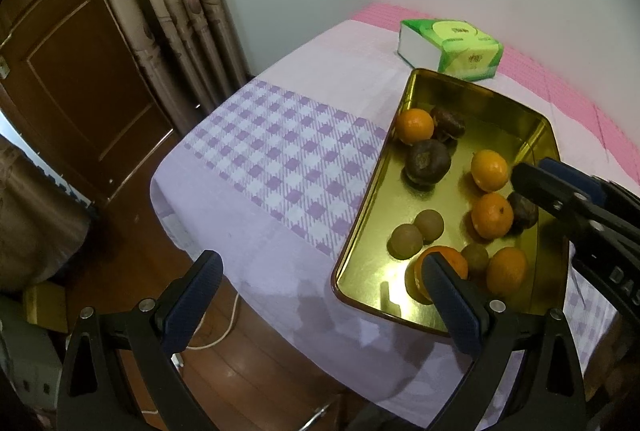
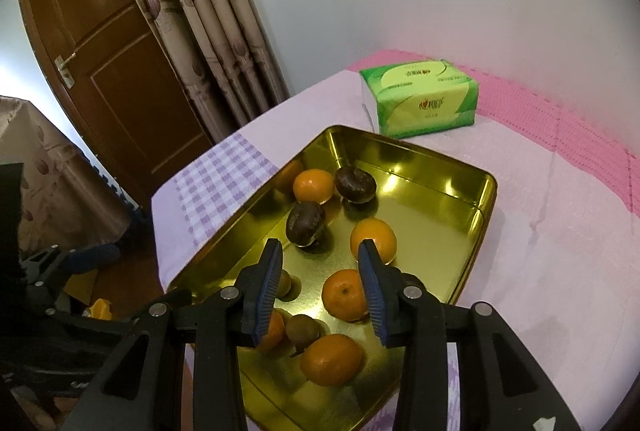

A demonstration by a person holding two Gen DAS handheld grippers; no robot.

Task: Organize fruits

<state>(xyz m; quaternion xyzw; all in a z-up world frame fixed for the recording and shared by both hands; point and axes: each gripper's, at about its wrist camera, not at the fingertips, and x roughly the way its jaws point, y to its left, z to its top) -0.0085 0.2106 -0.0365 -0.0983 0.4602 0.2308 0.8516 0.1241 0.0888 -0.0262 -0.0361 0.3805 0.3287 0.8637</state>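
Note:
A gold metal tray (image 1: 362, 227) (image 2: 476, 219) sits on the cloth-covered table and holds several oranges (image 1: 416, 125) (image 2: 345, 294), dark brown fruits (image 1: 428, 160) (image 2: 306, 222) and small greenish-brown fruits (image 1: 429, 225) (image 2: 302, 329). My left gripper (image 1: 322, 269) is open and empty, low at the table's front left edge, its right finger over the tray's near corner. My right gripper (image 2: 320, 251) is open and empty above the tray's middle, its fingers either side of bare tray floor; it also shows in the left wrist view (image 1: 552, 187) at the tray's right side.
A green tissue pack (image 1: 452, 47) (image 2: 420, 97) lies behind the tray near the wall. The tablecloth (image 1: 280, 151) is purple check and pink. A brown door (image 2: 116, 71) and curtains (image 2: 208, 31) stand left. A white cable (image 1: 224, 327) lies on the wooden floor.

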